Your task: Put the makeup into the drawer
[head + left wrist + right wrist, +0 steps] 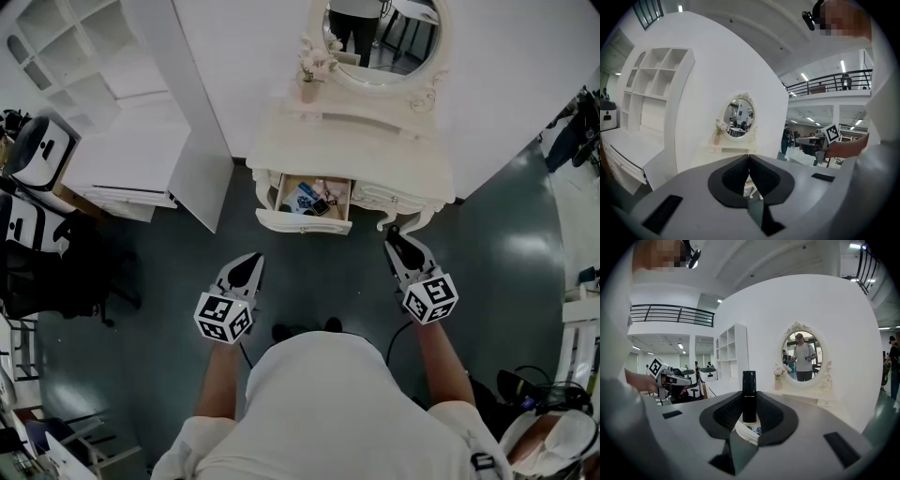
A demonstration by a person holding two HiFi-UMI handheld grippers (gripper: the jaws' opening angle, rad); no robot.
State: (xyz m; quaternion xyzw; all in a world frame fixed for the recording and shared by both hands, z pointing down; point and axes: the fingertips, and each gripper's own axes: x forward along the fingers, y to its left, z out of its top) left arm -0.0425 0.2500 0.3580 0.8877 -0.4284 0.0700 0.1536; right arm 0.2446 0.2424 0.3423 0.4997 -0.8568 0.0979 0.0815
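The person's white shirt (328, 412) fills the bottom of the head view, with both forearms reaching forward from it over a dark grey-green floor (309, 281).

The left gripper (246, 267) is held out in front and to the left of the drawer, well short of it. Its dark pads (740, 173) are pressed together along one thin line, with nothing between them.

The right gripper (398, 242) sits further forward, near the right front corner of the dressing table (375, 150). Its jaws are clamped on a black makeup tube (749, 394). The tube stands upright between the ribbed pads, with its upper part rising clear above them (a faint seam marks off the cap).

Beyond both grippers, the drawer (302, 221) is pulled open from the front of the white table. Several small items lie inside, one of them blue (302, 198); the rest are too small to identify, though they may be more cosmetics.

On the tabletop, a small vase of pale flowers (310, 80) stands beside the oval mirror (382, 37), which has an ornate white frame. A person is reflected in the glass.

To the left, against the white wall, a white shelf unit (112, 94) holds open compartments.
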